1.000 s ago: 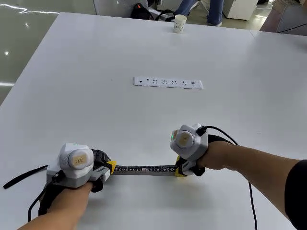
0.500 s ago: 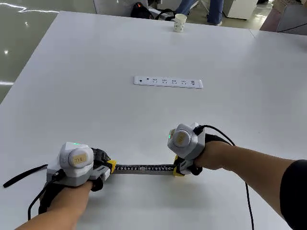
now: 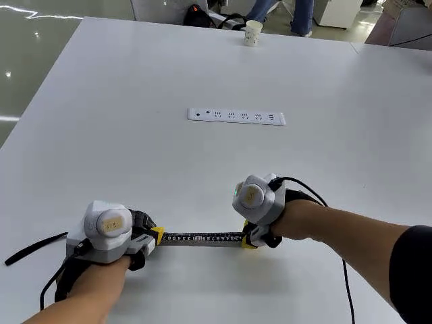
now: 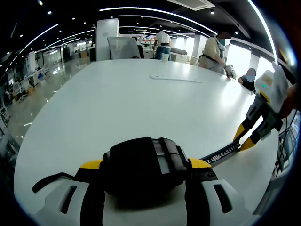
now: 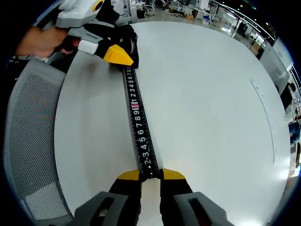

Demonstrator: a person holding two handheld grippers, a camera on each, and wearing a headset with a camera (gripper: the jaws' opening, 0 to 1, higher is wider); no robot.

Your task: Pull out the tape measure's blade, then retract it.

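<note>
Right gripper view: my right gripper (image 5: 150, 175) pinches the end of the blade (image 5: 139, 136) between its jaws; my left gripper (image 4: 146, 165) clamps the tape measure case (image 4: 141, 181). The blade is partly drawn out between them, I judge; retracting is left

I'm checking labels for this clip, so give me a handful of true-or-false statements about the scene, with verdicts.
1. The right gripper pinches the end of the blade. True.
2. The left gripper is open and holds nothing. False: it is shut on the tape measure case.
3. The blade is fully retracted. False: it spans the gap between the grippers.
4. A power strip lies beyond the grippers on the table. True.
5. The paper cup lies tipped over. False: it stands upright.
</note>
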